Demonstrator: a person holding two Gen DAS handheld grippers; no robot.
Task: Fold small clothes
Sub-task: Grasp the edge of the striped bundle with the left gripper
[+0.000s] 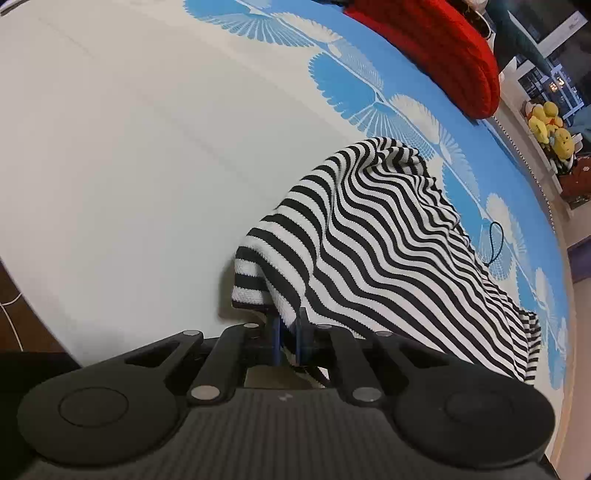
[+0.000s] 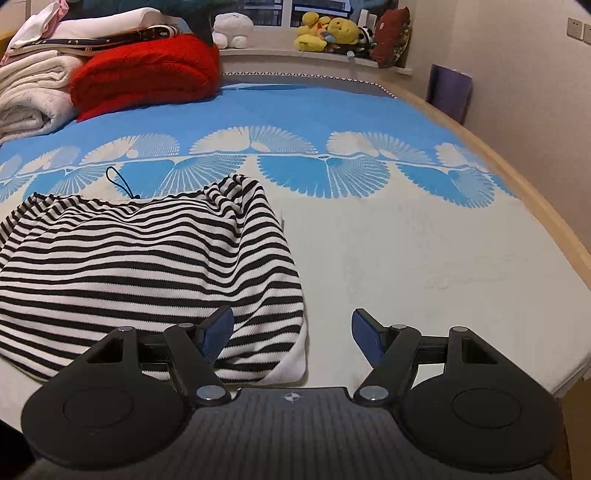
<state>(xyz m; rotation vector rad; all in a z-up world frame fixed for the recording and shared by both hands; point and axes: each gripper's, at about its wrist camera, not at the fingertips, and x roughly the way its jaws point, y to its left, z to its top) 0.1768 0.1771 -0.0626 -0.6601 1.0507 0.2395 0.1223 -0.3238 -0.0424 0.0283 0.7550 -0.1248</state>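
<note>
A black-and-white striped knit garment (image 1: 373,236) lies rumpled on the bed. My left gripper (image 1: 288,332) is shut on its near edge and lifts that edge off the sheet, so the cloth drapes away from the jaws. In the right wrist view the same garment (image 2: 140,258) lies at the left. My right gripper (image 2: 291,332) is open and empty, just above the garment's white-hemmed near right corner, with the left fingertip (image 2: 218,328) over the cloth and the right fingertip (image 2: 364,332) over bare sheet.
The bed has a white and blue fan-patterned sheet (image 2: 406,240). A folded red knit (image 2: 147,74) and white blankets (image 2: 29,96) are stacked at the far left. A thin black cord (image 2: 120,182) lies behind the garment. Plush toys (image 2: 328,33) sit on the windowsill. The bed's wooden edge (image 2: 546,218) runs along the right.
</note>
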